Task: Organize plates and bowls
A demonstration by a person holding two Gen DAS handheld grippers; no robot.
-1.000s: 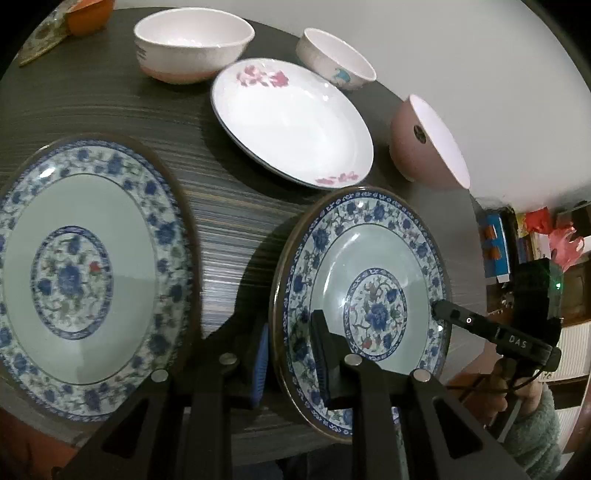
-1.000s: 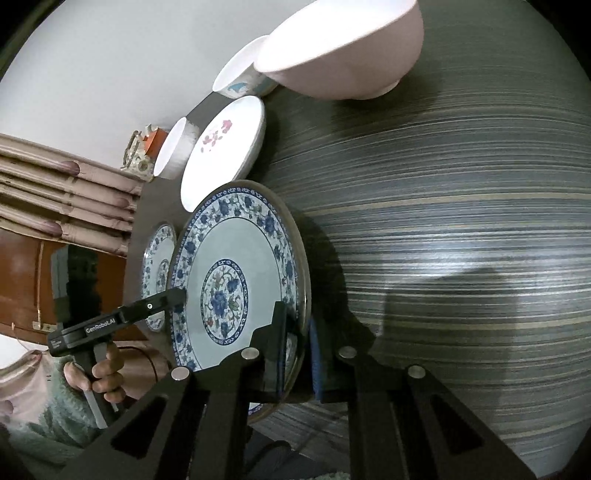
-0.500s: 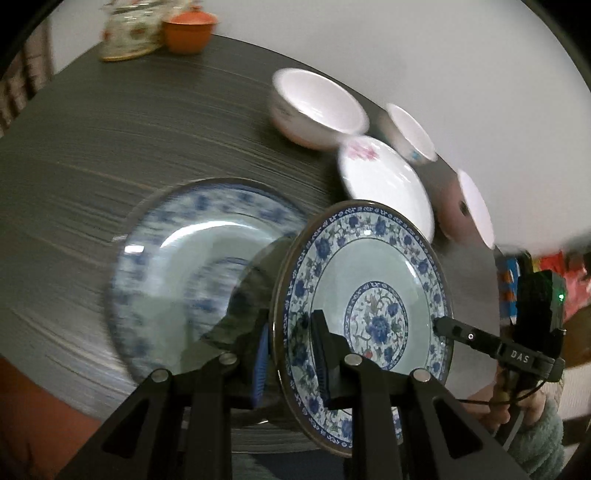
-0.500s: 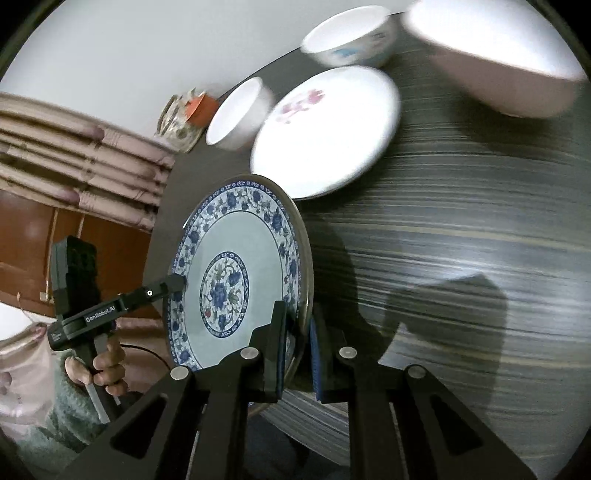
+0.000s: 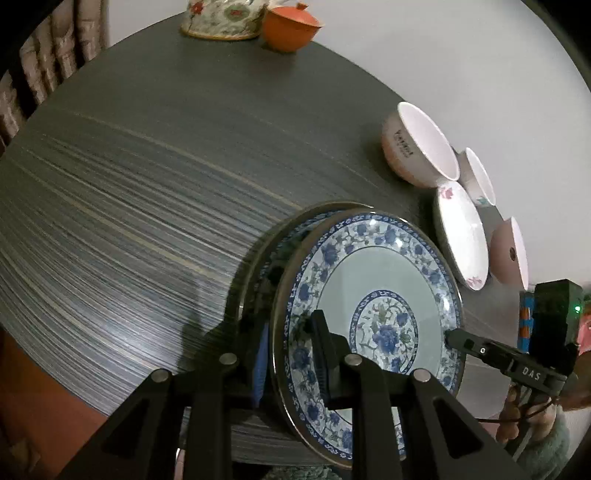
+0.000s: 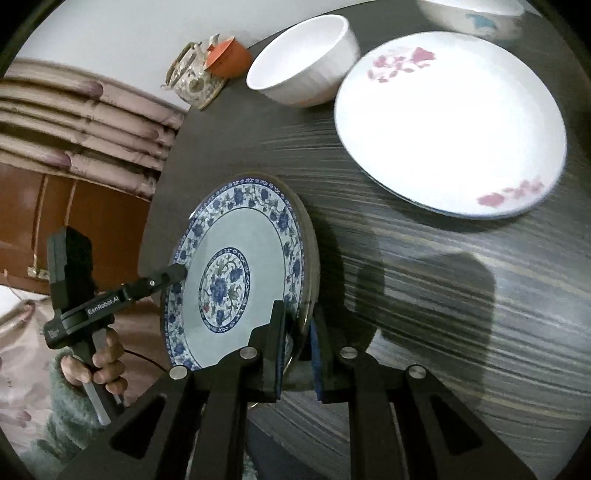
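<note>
A blue-and-white floral plate (image 5: 376,295) (image 6: 236,251) is held by both grippers at opposite rims. My left gripper (image 5: 290,347) is shut on its near rim, and shows in the right wrist view as the left gripper (image 6: 177,273) at the plate's far edge. My right gripper (image 6: 299,332) is shut on the opposite rim; the left wrist view shows the right gripper (image 5: 448,338) there. A second matching plate (image 5: 258,251) (image 6: 313,243) lies on the table right under the held one, with only a sliver of its rim showing.
On the dark striped round table (image 5: 147,184) stand a white plate with pink flowers (image 5: 461,236) (image 6: 450,122), a white bowl (image 5: 421,147) (image 6: 303,62), a small bowl (image 5: 478,177), a pink bowl (image 5: 511,251), a floral teapot (image 5: 221,18) and an orange cup (image 5: 291,26).
Both grippers have carried the plate sideways across the table, away from the bowls, until it hangs over the second blue plate, which is now almost hidden beneath it. Both grips are unchanged.
</note>
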